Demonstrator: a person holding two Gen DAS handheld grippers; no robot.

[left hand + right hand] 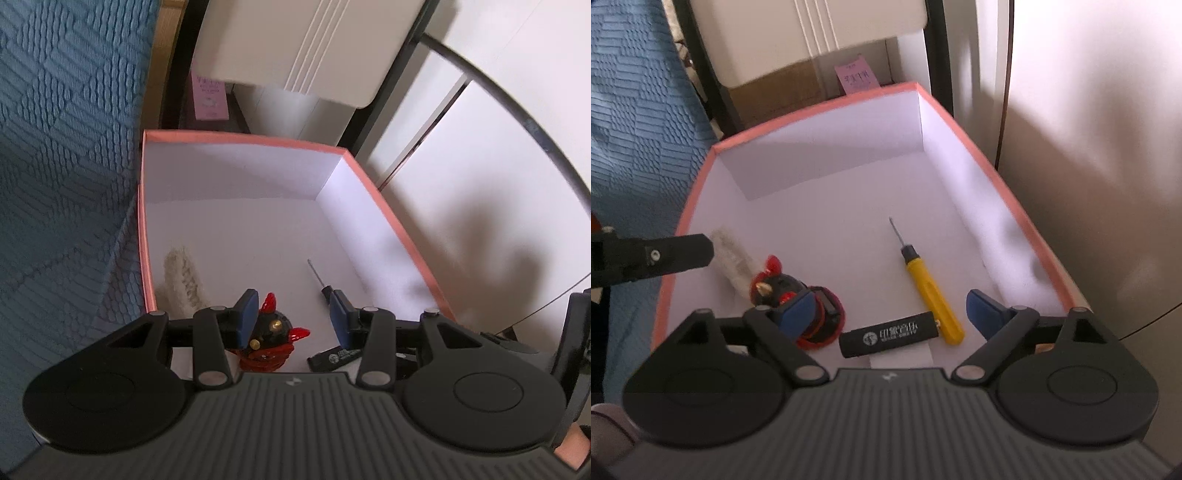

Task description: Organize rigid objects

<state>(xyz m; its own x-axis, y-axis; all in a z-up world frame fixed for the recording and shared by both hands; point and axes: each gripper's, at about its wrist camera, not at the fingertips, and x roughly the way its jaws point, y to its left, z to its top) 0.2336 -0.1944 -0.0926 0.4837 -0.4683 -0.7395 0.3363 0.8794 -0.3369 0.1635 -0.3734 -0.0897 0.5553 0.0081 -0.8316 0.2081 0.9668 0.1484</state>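
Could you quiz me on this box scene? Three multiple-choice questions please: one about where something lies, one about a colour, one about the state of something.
1. Where does the black stick with white lettering lie?
A. Inside the pink-rimmed box, near its front
B. On the blue cloth
C. Leaning upright on the box's far wall

2. What colour is the screwdriver handle?
A. Green
B. Yellow
C. White

3. How do the jaws of the right gripper stand?
A. Clamped on the screwdriver
B. Clamped on the red and black figurine
C. Wide apart, holding nothing

Answers: 1 A, the stick lies flat on the box's white floor beside the screwdriver's handle end. 2 B, the right wrist view shows a yellow handle with a thin metal shaft. 3 C, the blue pads stand far apart with the things lying free on the floor below.
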